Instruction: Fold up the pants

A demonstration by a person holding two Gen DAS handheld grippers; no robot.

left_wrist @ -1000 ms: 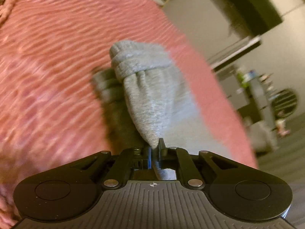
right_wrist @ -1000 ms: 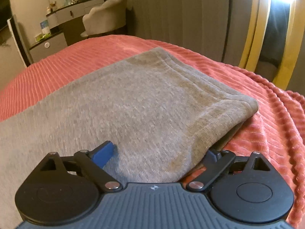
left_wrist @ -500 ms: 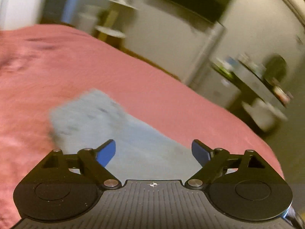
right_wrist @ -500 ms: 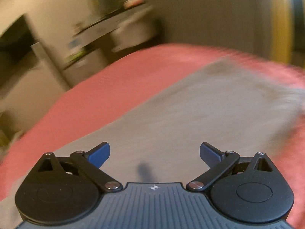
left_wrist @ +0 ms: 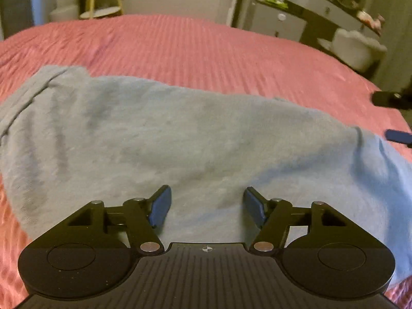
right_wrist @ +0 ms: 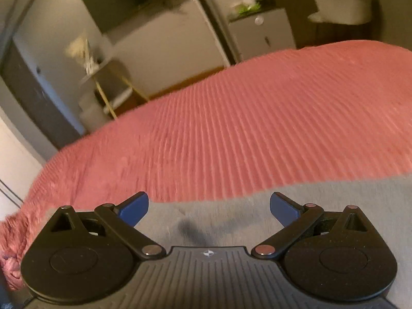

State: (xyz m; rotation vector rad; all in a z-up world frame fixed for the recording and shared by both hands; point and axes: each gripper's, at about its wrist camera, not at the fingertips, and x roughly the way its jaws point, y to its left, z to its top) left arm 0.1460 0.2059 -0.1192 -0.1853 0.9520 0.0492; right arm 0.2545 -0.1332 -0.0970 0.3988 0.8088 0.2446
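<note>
our left gripper (left_wrist: pixel 207 206) angled down, jaws just closing partway, nothing between, our right gripper (right_wrist: pixel 209 209) spread wide, empty

My right view's all smeared, the shelf (right_wrist: pixel 103 82) is mush. Pants (left_wrist: pixel 180 139) run off both edges, and my other gripper (left_wrist: pixel 397 135) is barely peeking in.

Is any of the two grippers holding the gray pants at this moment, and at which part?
Nothing is held. The left gripper and right gripper are both open above the pants, no cloth pinched.
</note>
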